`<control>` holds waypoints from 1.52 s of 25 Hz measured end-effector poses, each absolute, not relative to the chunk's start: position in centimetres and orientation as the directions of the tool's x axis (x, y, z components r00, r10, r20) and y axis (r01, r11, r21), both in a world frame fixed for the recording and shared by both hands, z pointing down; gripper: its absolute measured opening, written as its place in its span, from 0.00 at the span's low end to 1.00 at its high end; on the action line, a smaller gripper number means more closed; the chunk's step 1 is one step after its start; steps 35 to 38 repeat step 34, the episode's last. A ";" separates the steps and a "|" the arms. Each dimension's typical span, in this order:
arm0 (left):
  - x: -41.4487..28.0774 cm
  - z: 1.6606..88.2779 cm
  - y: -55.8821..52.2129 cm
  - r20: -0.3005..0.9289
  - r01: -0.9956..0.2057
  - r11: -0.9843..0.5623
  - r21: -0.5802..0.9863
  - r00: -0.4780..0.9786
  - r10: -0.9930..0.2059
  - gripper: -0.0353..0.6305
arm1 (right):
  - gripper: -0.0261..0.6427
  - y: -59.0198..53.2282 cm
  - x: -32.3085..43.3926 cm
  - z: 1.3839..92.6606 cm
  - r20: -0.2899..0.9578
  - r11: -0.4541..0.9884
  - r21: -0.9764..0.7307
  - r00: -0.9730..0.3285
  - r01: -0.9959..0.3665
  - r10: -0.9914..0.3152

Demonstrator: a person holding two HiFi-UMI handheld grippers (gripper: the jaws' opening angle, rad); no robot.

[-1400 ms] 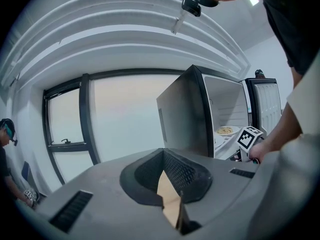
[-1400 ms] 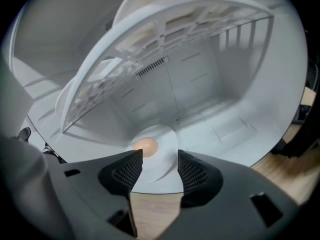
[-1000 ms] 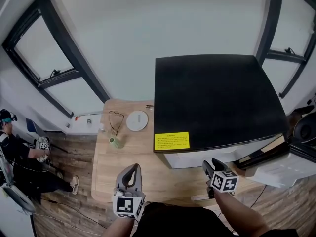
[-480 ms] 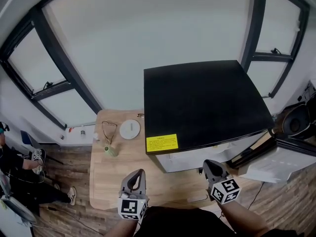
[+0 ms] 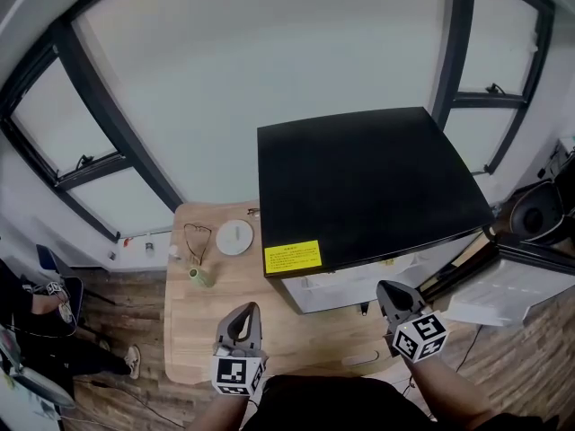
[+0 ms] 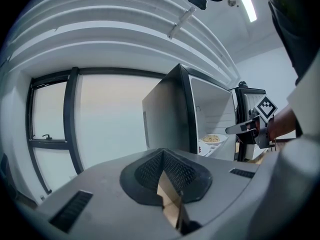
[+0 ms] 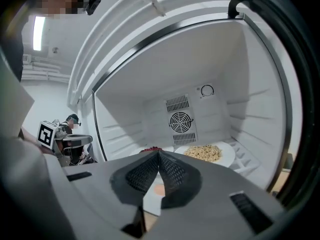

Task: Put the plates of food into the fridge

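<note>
The black-topped fridge [image 5: 368,187] stands with its door [image 5: 517,281] swung open to the right. Inside, a white plate of pale noodles [image 7: 206,153] sits on the floor of the compartment, with a second plate of red food [image 7: 150,149] to its left. From the left gripper view, the noodle plate [image 6: 211,139] shows through the opening. My right gripper [image 7: 159,154] hangs just outside the opening; its jaws have just been closing and are shut with nothing between them. My left gripper [image 6: 162,153] is shut and empty above the wooden table [image 5: 189,321].
On the table lie a round white plate [image 5: 234,237], a pair of glasses [image 5: 198,239] and a small green cup [image 5: 199,277]. Windows with dark frames line the back wall. A seated person [image 5: 31,299] is at the far left. A fan grille [image 7: 181,120] marks the fridge's back wall.
The right gripper has shifted a little to the right in front of the fridge's opening. The left gripper stays over the table's front edge. The head view has swung slightly.
</note>
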State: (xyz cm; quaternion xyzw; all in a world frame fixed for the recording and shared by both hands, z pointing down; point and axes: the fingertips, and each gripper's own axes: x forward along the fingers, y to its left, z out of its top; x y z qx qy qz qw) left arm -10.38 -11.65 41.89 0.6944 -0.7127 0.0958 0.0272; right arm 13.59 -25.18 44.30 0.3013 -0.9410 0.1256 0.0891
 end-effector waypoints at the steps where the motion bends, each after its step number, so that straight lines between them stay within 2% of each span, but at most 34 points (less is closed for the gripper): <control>1: -10.4 41.8 -11.8 0.168 -0.995 0.013 -0.101 -0.030 -0.985 0.06 | 0.07 -25.3 13.7 44.4 0.247 0.784 -0.178 -0.799 -0.594 -0.549; 27: -11.8 41.1 -10.2 0.138 -0.995 0.050 -0.081 -0.061 -0.988 0.06 | 0.07 -25.3 13.9 45.5 0.281 0.774 -0.149 -0.777 -0.615 -0.563; 31: -11.9 40.8 -9.9 0.178 -0.995 0.048 -0.091 -0.064 -0.982 0.06 | 0.07 -25.2 13.6 45.7 0.276 0.777 -0.139 -0.777 -0.614 -0.565; 38: -12.1 40.9 -9.5 0.169 -0.993 0.043 -0.109 -0.061 -0.984 0.06 | 0.07 -24.9 13.8 46.6 0.282 0.764 -0.150 -0.768 -0.627 -0.575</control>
